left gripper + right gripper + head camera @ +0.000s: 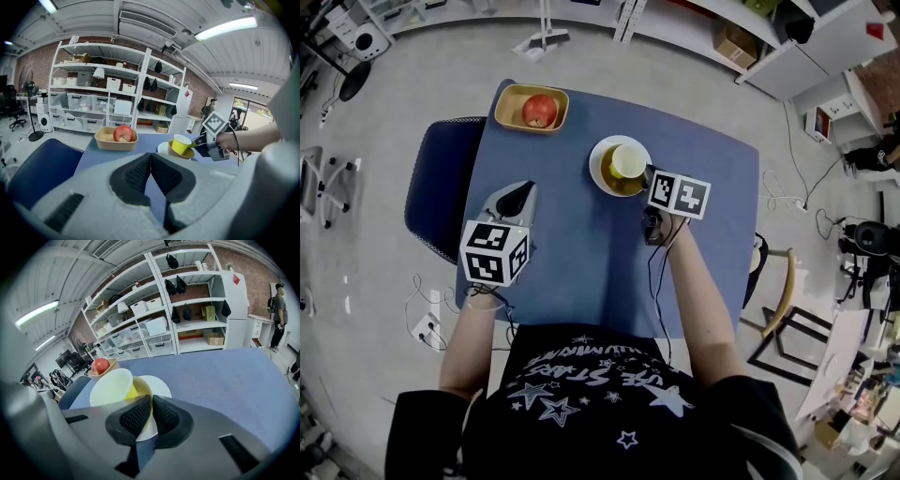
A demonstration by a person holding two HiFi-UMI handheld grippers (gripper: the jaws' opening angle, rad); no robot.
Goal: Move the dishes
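Head view: the left gripper (517, 192) is over the blue table (581, 253), with the tan bowl (614, 180) ahead and to its jaws' right. Left gripper view: its jaws meet at the tips, empty. Right gripper view: the right gripper (152, 397) has its jaws pinched on the bowl's near rim. A yellow cup (111, 387) leans inside, just left of them, with a white plate (159, 386) beneath.

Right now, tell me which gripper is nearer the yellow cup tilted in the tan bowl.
Right. The right gripper grips the rim of the tan bowl beside the yellow cup; the left gripper, shut and empty, is over the blue table, short of it.
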